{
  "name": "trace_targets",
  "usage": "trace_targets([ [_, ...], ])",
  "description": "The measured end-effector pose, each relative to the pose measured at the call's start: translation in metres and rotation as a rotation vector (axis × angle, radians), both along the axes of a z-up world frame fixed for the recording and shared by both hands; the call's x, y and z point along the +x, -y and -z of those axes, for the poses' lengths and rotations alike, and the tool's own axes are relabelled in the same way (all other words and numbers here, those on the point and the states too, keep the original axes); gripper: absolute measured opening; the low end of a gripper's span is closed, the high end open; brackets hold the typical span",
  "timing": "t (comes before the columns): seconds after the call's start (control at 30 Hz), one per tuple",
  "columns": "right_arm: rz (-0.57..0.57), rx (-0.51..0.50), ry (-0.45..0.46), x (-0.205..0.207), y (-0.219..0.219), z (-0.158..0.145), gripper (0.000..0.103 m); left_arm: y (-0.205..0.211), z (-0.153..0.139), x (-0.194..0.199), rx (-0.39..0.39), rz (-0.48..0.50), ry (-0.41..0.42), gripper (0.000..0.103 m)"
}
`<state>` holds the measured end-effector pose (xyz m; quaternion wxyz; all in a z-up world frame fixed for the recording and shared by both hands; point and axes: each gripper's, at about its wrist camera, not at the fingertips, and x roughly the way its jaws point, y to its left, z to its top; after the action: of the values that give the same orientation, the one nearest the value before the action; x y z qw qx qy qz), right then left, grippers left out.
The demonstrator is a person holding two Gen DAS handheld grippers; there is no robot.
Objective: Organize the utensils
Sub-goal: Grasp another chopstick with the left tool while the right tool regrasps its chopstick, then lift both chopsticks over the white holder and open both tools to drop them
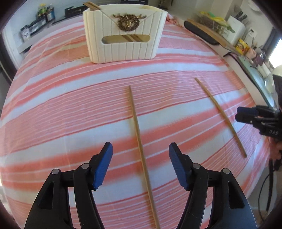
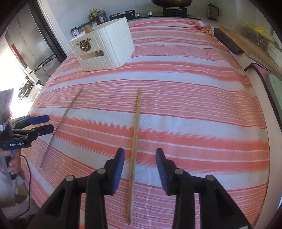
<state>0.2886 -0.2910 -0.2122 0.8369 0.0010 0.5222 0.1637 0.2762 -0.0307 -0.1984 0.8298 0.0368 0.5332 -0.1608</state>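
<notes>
Two wooden chopsticks lie apart on the striped cloth. One chopstick (image 1: 139, 141) runs lengthwise between the blue pads of my left gripper (image 1: 141, 146), which is open and not touching it. The other chopstick (image 2: 134, 149) lies the same way between the pads of my right gripper (image 2: 140, 150), also open with a gap on each side. In the left wrist view the right gripper (image 1: 238, 114) sits by that second chopstick (image 1: 222, 116); in the right wrist view the left gripper (image 2: 50, 123) sits by the first chopstick (image 2: 60, 126). A white ribbed holder (image 1: 123, 45) (image 2: 109, 47) with more chopsticks (image 1: 91, 5) stands at the far side.
The pink and white striped cloth (image 1: 70, 105) covers the whole table. A dark oval board (image 2: 227, 42) and a wooden board (image 2: 250, 45) lie along the far right edge. Jars (image 2: 97, 15) stand behind the holder. A hand (image 2: 12, 163) grips the left tool.
</notes>
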Motion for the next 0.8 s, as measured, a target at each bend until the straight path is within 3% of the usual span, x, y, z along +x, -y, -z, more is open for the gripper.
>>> trace_targets([
  [0.17, -0.055, -0.048, -0.077, 0.037, -0.023, 0.010, 0.039, 0.008, 0.019, 0.042, 0.080, 0.016, -0.048, 0.068],
  [0.3, -0.074, -0.122, -0.075, 0.067, -0.046, 0.023, 0.040, 0.018, 0.021, 0.060, 0.138, 0.035, -0.039, 0.063],
  [0.37, -0.078, -0.138, -0.059, 0.082, -0.056, 0.022, 0.037, 0.021, 0.018, 0.064, 0.127, 0.034, -0.030, 0.021],
  [0.4, -0.074, -0.133, -0.059, 0.089, -0.059, 0.023, 0.030, 0.023, 0.018, 0.066, 0.124, 0.035, -0.027, 0.009],
  [0.43, -0.065, -0.141, -0.047, 0.094, -0.062, 0.022, 0.020, 0.023, 0.017, 0.067, 0.115, 0.032, -0.027, 0.005],
  [0.47, -0.059, -0.153, -0.041, 0.098, -0.064, 0.022, 0.007, 0.023, 0.016, 0.067, 0.107, 0.023, -0.022, 0.004],
  [0.6, -0.033, -0.070, 0.006, 0.095, -0.059, 0.005, 0.006, 0.009, -0.008, 0.057, 0.029, -0.020, 0.058, 0.004],
  [0.8, -0.028, 0.093, 0.252, 0.040, -0.042, -0.082, 0.006, -0.019, -0.090, 0.010, -0.138, -0.038, 0.246, 0.003],
])
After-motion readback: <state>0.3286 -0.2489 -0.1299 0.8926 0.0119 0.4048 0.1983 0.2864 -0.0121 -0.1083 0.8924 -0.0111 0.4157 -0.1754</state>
